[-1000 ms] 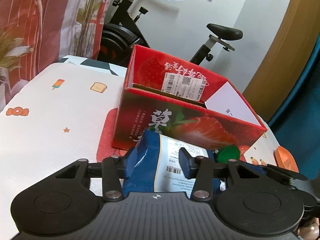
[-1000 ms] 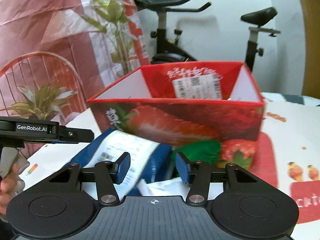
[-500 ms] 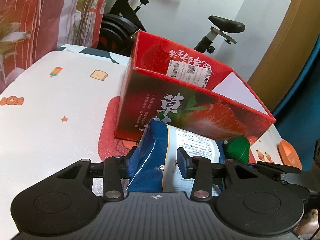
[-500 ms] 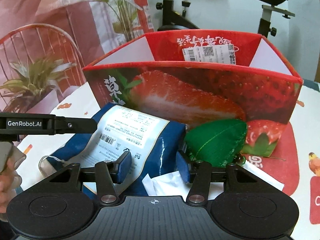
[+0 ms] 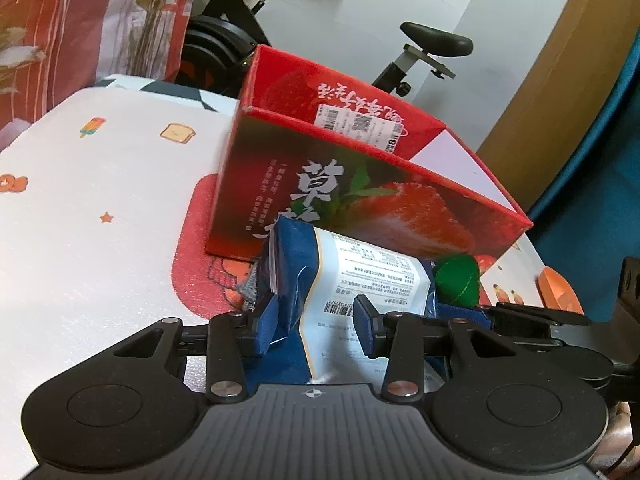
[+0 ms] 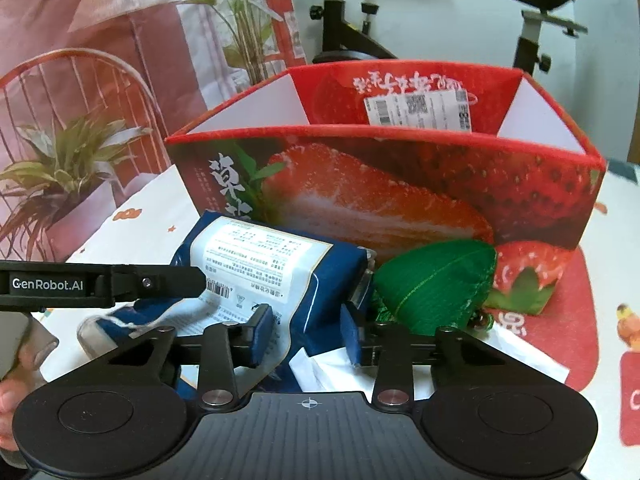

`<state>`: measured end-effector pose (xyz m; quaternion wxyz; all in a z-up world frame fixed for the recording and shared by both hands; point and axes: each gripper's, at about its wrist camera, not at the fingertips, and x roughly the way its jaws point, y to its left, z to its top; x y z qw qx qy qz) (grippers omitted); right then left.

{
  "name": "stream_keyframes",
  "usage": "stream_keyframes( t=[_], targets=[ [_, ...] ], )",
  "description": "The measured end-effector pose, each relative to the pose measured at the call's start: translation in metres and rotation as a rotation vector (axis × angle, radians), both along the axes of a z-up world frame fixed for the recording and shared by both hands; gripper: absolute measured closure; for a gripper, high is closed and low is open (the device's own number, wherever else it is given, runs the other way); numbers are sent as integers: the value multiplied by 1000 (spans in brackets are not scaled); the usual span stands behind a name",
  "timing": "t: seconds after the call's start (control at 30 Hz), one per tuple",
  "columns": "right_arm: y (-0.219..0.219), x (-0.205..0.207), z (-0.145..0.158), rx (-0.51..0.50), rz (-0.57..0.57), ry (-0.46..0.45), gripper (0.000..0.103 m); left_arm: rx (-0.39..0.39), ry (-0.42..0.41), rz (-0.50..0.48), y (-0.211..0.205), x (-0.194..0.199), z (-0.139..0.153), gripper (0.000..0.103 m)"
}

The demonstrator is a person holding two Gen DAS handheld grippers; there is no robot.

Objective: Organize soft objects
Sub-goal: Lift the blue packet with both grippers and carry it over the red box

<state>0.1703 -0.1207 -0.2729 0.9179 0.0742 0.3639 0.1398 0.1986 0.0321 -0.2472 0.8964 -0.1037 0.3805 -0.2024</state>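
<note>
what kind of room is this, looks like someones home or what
Most likely a room in a home. An exercise bike stands behind the table, which has a cartoon-print cover, a floral curtain hangs at the side, and a strawberry gift box is reused as a bin.

Your left wrist camera sits low over the table point(image 5: 100, 208), looking forward and down along its fingers point(image 5: 366, 330), close to the blue bag point(image 5: 340, 292) with the red box point(image 5: 360, 196) just behind, seen from its left corner. Your right wrist camera looks along its own fingers point(image 6: 352, 340) at the box point(image 6: 400, 196) nearly face on, equally close. Both views share the bag point(image 6: 272, 264), the green pouch point(image 6: 436, 284), the box and the exercise bike point(image 6: 532, 20) behind. The right view also catches your left gripper point(image 6: 172, 280) from the side.
</note>
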Motion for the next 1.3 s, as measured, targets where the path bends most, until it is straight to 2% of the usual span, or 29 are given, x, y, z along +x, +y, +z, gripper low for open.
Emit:
stream_keyframes(
  t=[0.1,0.3,0.47,0.6,0.8,0.97,1.07,1.2,1.3],
  targets=[
    [3,-4,5,-14,1,-25,73,0,-22,-6,3,-3,7,66],
    [3,-12,22,5,23,-80,75,-15,-96,3,9,-11,32,66],
    [6,-20,44,-9,37,-159,75,-31,-162,-24,9,-21,54,66],
    [3,-25,63,-15,35,-221,76,-68,-174,-35,11,-25,64,66],
    [3,-30,90,-98,74,-311,77,-116,-204,-63,12,-24,83,66],
    [-4,-20,117,-129,94,-353,78,-84,-253,-94,2,-10,104,66],
    [-6,-10,129,-181,120,-405,80,-71,-275,-97,-3,4,114,66],
    [-9,10,142,-266,154,-453,81,-81,-272,-73,-9,31,121,66],
    [-9,26,146,-324,167,-480,82,-116,-251,-44,-11,54,121,66]
  ],
)
